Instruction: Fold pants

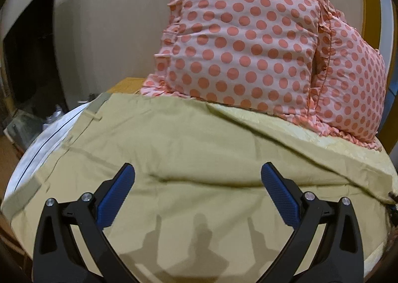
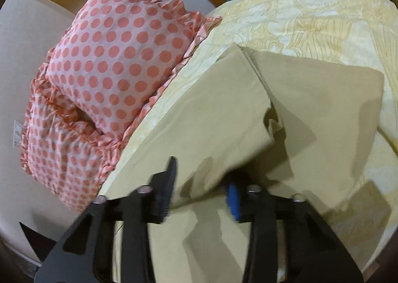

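The khaki pants [image 1: 189, 148] lie spread on the bed, waistband [image 1: 22, 198] toward the left edge in the left wrist view. My left gripper [image 1: 197, 173] is open and empty, hovering just above the seat of the pants. In the right wrist view the pants' legs [image 2: 311, 109] run away toward the hems, one leg lapping over the other. My right gripper [image 2: 201, 178] is open, with a raised fold of the pants [image 2: 209, 176] lying between its blurred fingers.
Two pink polka-dot pillows [image 1: 243, 41] stand at the head of the bed, also in the right wrist view [image 2: 119, 59]. A pale yellow patterned bedspread [image 2: 311, 14] lies under the pants. A dark doorway [image 1: 32, 59] and floor clutter sit left.
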Tool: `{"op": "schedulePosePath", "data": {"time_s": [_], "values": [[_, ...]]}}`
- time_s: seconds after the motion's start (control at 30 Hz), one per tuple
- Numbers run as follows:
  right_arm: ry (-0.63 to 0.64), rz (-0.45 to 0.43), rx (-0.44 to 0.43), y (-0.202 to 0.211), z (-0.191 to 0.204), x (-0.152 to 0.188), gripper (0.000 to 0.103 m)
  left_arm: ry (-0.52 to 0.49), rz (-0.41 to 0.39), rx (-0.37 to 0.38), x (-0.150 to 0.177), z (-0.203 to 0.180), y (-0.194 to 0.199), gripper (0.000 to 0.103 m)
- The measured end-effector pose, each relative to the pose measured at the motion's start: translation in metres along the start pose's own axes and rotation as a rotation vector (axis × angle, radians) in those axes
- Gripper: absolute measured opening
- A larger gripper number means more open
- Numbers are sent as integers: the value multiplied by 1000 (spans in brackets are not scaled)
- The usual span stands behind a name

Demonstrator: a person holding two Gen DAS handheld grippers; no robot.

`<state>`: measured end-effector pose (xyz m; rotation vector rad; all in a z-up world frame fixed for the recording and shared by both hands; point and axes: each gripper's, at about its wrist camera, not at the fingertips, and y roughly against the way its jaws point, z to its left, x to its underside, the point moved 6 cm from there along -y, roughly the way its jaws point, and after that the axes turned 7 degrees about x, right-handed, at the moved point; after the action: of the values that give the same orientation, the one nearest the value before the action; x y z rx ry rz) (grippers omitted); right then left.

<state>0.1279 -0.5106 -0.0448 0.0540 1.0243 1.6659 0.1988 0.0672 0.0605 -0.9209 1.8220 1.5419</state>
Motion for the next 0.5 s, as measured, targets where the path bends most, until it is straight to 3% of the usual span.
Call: {"op": "schedulePosePath", "data": {"time_s": [0.07, 0.1, 0.23, 0.3, 0.37, 0.5], "values": [[-54, 0, -94, -2, -6, -7, 1, 27, 21, 45, -15, 3, -14, 101], [-58, -46, -142, 10, -7, -11, 1, 50, 38, 67, -23, 6, -26, 101], [-4, -161, -163, 45, -10, -20, 1, 106, 126, 30, -38, 21, -76, 98], [-11, -157, -186, 50, -12, -21, 1, 129, 186, -1, -40, 28, -105, 86], [-9, -158, -192, 51, -11, -21, 1, 170, 252, -13, -37, 34, -128, 80], [-12, -154, -201, 48, -10, -21, 1, 254, 327, -25, -25, 44, -151, 63]]}}
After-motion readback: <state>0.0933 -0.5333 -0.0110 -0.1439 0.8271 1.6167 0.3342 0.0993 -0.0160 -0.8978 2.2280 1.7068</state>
